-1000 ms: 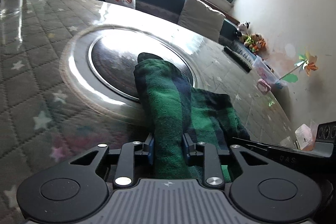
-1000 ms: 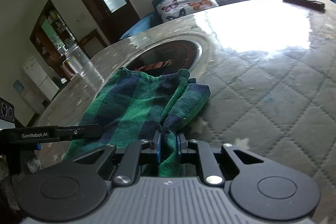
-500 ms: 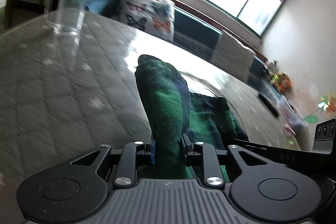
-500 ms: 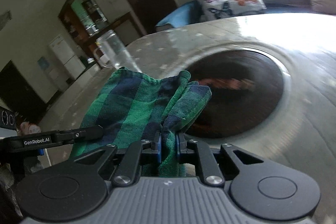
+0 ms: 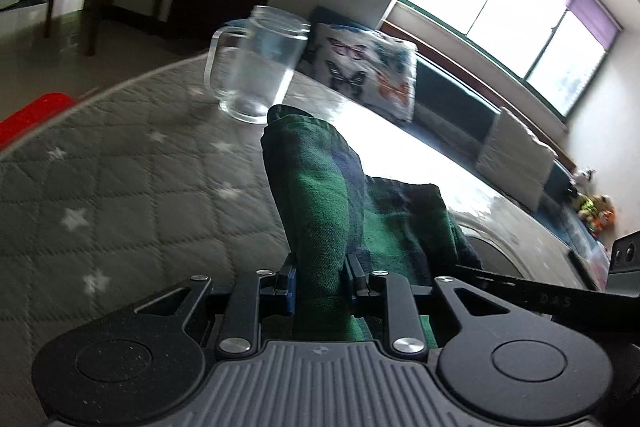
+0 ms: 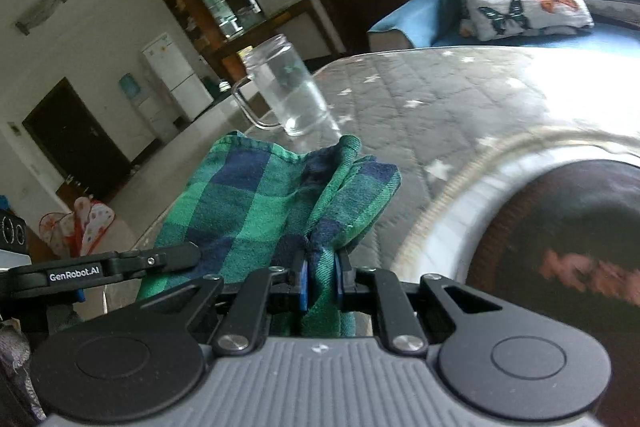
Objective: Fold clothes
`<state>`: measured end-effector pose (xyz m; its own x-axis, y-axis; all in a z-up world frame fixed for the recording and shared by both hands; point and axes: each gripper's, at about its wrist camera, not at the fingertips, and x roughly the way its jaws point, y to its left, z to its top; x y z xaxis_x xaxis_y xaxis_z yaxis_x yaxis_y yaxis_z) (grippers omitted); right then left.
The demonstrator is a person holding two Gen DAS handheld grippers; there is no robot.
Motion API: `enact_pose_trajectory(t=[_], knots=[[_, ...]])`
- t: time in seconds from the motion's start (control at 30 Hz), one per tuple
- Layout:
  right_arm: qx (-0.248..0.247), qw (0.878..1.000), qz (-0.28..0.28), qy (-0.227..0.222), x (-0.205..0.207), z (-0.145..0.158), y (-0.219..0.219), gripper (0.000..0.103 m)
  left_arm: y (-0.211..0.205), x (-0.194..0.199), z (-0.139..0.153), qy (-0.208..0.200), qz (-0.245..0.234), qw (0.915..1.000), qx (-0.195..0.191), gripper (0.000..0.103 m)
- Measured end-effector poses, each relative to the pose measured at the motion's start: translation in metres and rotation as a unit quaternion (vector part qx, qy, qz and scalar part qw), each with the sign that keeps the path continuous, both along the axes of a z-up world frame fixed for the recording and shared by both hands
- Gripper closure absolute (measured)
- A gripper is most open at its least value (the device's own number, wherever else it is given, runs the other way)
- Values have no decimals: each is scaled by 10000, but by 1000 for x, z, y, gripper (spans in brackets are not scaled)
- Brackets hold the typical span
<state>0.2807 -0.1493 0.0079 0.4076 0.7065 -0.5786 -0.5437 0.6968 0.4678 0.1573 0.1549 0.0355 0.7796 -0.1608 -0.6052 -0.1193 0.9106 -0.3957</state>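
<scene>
Gripping a bunched fold of the green-and-navy checked cotton cloth [image 5: 320,211], the left gripper [image 5: 320,283] is holding its jaws clamped on the fabric, and the right gripper [image 6: 320,279] is pinching another gathered edge of the same cloth [image 6: 256,203] in the same way. The cloth is hanging between the two tools above the grey quilted star-patterned table cover [image 5: 120,187]. A clear glass mug with a handle [image 5: 256,67] is standing just beyond the far end of the cloth, directly ahead in both views [image 6: 284,91]. To the right, a dark round inset plate with a pale rim [image 6: 560,247] is lying in the table. A white butterfly-print cushion [image 6: 520,7] is resting on the blue sofa [image 6: 412,15] far behind.
</scene>
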Motion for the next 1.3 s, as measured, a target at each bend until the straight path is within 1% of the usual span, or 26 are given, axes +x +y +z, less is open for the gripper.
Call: enact_pose_trajectory(t=[0.23, 0.3, 0.33, 0.37, 0.4, 0.43, 0.47, 0.53, 0.63, 0.7, 0.73, 0.8, 0.87, 0.93, 1.0, 1.07, 1.17, 1.3], knots=[[33, 9997, 253, 59, 26, -14, 40, 91, 28, 8, -12, 128, 357, 9993, -22, 78], [-94, 9997, 189, 90, 31, -21, 47, 89, 32, 10, -18, 222, 377, 9990, -33, 77], [-179, 9996, 190, 95, 33, -24, 50, 89, 33, 11, -22, 301, 394, 9988, -33, 76], [-276, 9994, 169, 78, 34, -25, 51, 84, 33, 12, -25, 355, 410, 9985, -6, 73], [-366, 9993, 108, 37, 36, -25, 52, 82, 34, 12, -27, 372, 436, 9984, 22, 70], [-410, 9991, 89, -9, 37, -24, 51, 80, 34, 11, -27, 350, 428, 9985, 31, 69], [-428, 9990, 72, -52, 37, -22, 50, 80, 36, 10, -27, 317, 416, 9986, 41, 68], [-576, 9978, -35, -319, 33, -12, 48, 79, 39, 10, -21, 234, 439, 9987, 113, 59], [-540, 9963, -32, -661, 28, 3, 49, 79, 38, 6, -9, -6, 494, 9984, 276, 59], [-413, 9963, 130, -742, 25, 9, 53, 79, 39, 7, -3, -149, 506, 9981, 313, 59], [-391, 9963, 221, -737, 23, 10, 56, 79, 39, 9, -1, -191, 486, 9981, 317, 61], [-457, 9957, 364, -725, 22, 7, 64, 79, 39, 18, -1, -212, 425, 9984, 321, 61], [-563, 9951, 410, -700, 22, 1, 69, 80, 39, 24, -2, -207, 359, 9986, 340, 61], [-667, 9949, 441, -607, 28, -8, 74, 80, 38, 31, -6, -192, 304, 9986, 385, 63], [-769, 9949, 416, -508, 34, -16, 75, 83, 38, 37, -11, -136, 289, 9986, 418, 63], [-795, 9952, 412, -390, 39, -22, 75, 88, 38, 43, -16, -89, 275, 9985, 462, 64], [-752, 9956, 390, -391, 36, -19, 69, 87, 37, 45, -17, -91, 258, 9984, 492, 63], [-707, 9949, 511, -517, 21, -1, 56, 86, 32, 33, -11, -183, 174, 9986, 469, 63]])
